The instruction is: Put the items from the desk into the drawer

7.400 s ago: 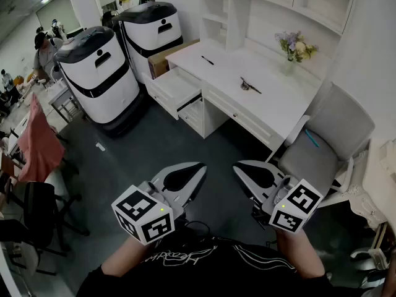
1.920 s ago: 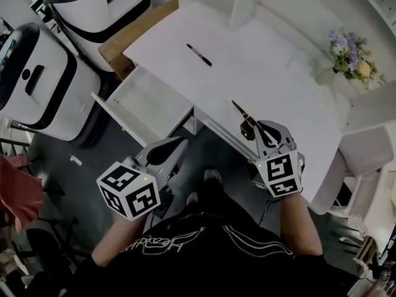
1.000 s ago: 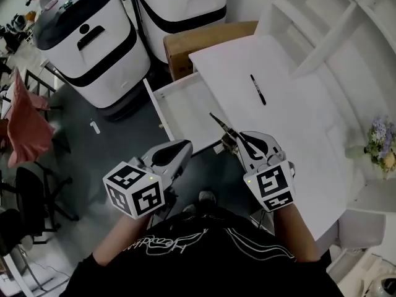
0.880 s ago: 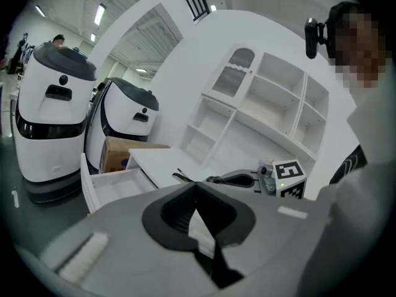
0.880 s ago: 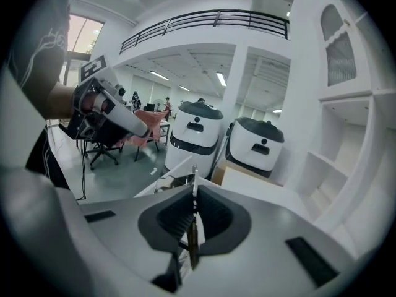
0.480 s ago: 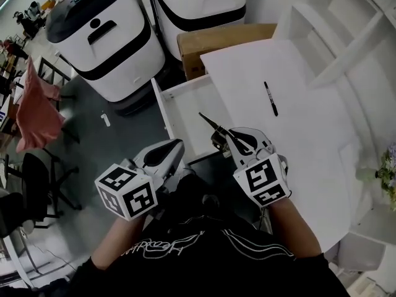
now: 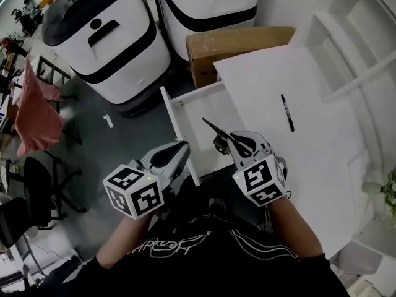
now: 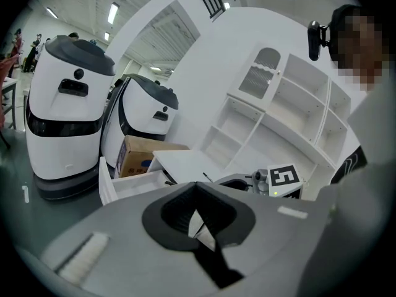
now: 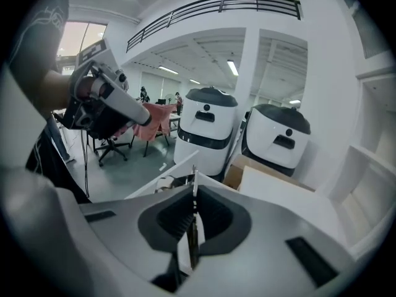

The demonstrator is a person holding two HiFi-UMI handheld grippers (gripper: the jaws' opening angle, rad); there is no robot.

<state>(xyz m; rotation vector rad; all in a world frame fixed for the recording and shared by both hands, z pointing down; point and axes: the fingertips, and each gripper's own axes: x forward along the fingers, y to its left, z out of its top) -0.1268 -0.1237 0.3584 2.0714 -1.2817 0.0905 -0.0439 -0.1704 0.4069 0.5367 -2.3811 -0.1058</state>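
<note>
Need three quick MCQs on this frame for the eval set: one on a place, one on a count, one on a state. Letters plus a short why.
1. Where does the black pen lie?
A) on the desk top
B) on the floor
C) on a shelf

2. How many white machines with black tops stand beyond the open drawer?
A) one
B) two
C) four

3. What state are the right tongs in?
A) open, empty
B) shut on a dark pointed tool
C) shut, empty

Key:
1 A: the pen rests on the bare white desk top, apart from the drawer.
2 B: two stand side by side at the top of the head view.
3 B: the right gripper view shows the pads pressed on the thin tool, and its tip sticks out ahead of them.
</note>
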